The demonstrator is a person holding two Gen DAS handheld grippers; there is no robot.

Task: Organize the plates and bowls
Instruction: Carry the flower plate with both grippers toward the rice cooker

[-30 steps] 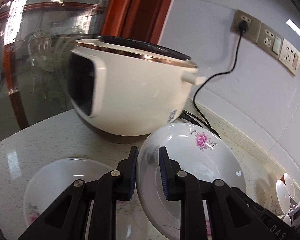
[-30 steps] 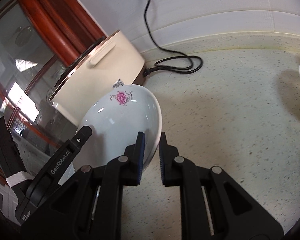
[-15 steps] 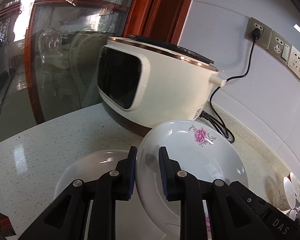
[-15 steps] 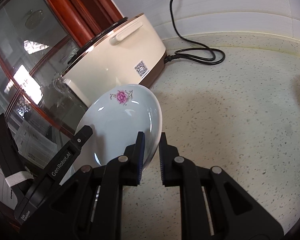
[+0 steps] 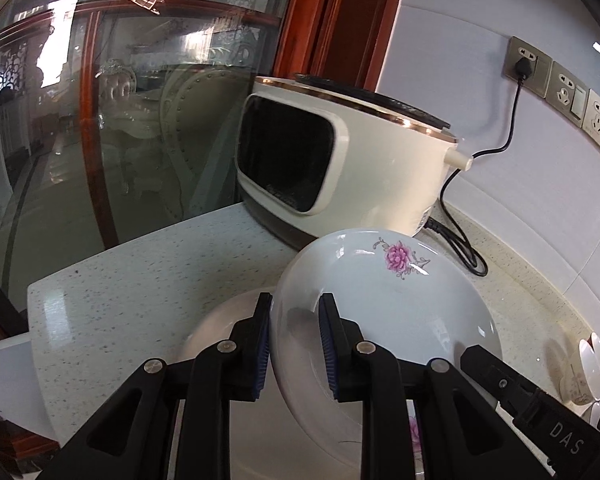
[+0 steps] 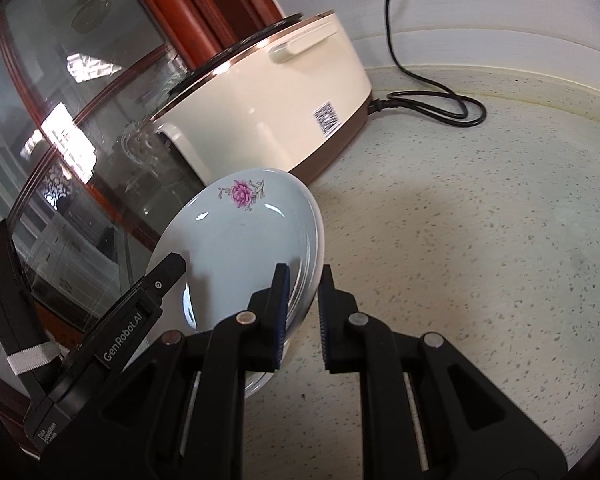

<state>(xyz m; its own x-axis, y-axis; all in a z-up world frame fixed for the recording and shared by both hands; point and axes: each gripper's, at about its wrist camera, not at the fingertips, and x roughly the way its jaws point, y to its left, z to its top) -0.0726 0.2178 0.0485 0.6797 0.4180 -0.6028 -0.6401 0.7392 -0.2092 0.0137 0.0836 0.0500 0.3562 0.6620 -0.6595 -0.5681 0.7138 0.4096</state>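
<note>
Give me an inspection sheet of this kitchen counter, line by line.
Surface: speckled pale stone counter, dry.
Job's things: flowered plate lifted and tilted; second plate flat on the counter beneath it; small bowls at the right edge.
Clutter: cream cooker by the wall.
Grippers: left tongs and right tongs each clamp the flowered plate's rim.
Cables: black cord from cooker to wall socket, slack coiled on counter.
Surroundings: glass partition, red wooden frame.

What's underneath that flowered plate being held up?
Under the flowered plate lies another white plate on the counter. Most of that lower plate is hidden by the tools.
</note>
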